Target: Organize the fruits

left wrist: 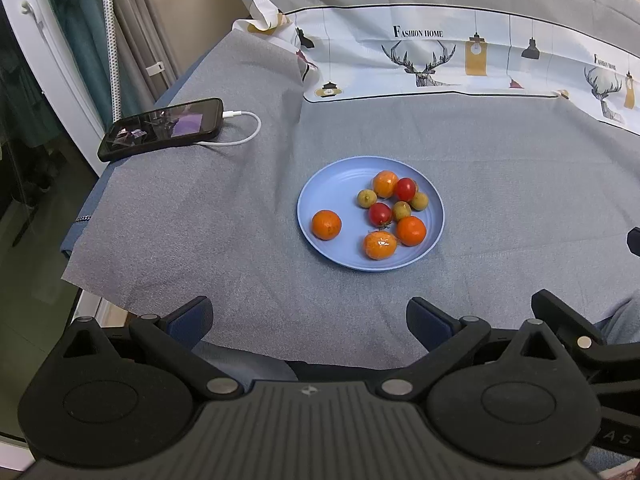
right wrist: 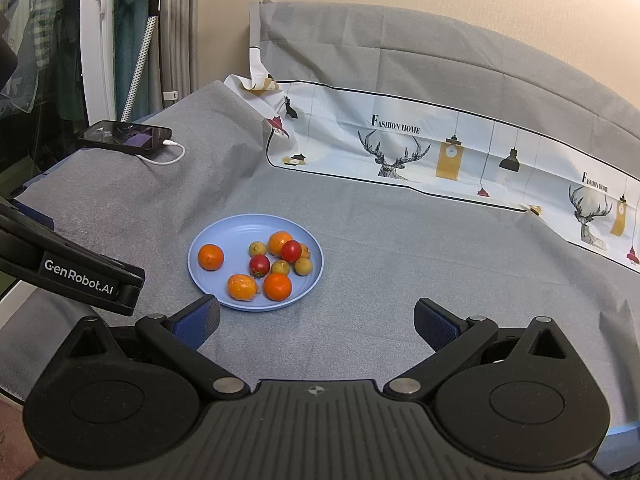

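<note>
- Left wrist view: left gripper (left wrist: 310, 322) jaws spread wide, holding nothing.
- Right gripper (right wrist: 316, 324) likewise agape, empty.
- Fruits (left wrist: 384, 212) lie on blue plate (left wrist: 320, 196), mid worktop, w/ phone (left wrist: 160, 128) far-left.

A black phone (left wrist: 160, 129) is lying on the grey cloth (left wrist: 240, 220), charging through a white cable (left wrist: 240, 128), near a deer-printed sheet (right wrist: 440, 152)

Blue plate (left wrist: 320, 192), grey cloth (left wrist: 500, 184)

4 oranges (left wrist: 326, 224), 2 tomatoes (left wrist: 379, 214), 3 small green-yellow fruits (left wrist: 367, 198), 1 plate (left wrist: 320, 196), 1 phone (left wrist: 160, 128), 1 cable (left wrist: 244, 128).
</note>
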A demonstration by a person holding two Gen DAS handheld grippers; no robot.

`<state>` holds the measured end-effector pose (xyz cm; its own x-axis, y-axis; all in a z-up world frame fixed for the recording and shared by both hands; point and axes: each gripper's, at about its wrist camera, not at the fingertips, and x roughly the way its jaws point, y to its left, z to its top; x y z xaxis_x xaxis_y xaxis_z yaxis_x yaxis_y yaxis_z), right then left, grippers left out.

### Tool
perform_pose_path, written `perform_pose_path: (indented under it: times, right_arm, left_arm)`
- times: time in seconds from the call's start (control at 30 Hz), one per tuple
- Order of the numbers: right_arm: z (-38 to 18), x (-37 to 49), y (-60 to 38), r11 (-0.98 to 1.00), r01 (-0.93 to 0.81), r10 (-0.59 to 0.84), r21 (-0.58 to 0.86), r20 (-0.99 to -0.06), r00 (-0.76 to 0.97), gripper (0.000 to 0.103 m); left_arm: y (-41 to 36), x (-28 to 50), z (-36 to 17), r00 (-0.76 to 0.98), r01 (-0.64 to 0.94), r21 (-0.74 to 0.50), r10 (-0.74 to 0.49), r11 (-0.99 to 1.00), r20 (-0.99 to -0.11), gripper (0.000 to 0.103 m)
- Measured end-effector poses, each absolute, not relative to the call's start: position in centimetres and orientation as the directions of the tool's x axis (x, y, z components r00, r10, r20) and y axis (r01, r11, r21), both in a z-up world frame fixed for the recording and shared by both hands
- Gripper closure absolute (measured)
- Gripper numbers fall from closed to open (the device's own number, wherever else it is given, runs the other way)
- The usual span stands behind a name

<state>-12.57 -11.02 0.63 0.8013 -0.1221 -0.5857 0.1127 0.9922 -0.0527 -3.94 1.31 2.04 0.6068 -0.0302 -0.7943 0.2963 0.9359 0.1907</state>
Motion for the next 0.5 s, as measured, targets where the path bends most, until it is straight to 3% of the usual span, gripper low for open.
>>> perform_pose_path:
  times: [0.5]
  right_arm:
    - [0.63, -12.56, -11.05, 0.992, 0.113, -0.122, -0.052, -0.587, 0.801, 0.001]
  left_arm:
    - [1.2, -3.88, 1.84, 0.603, 0.299, 0.192, -0.028, 0.935, -0.797, 0.0]
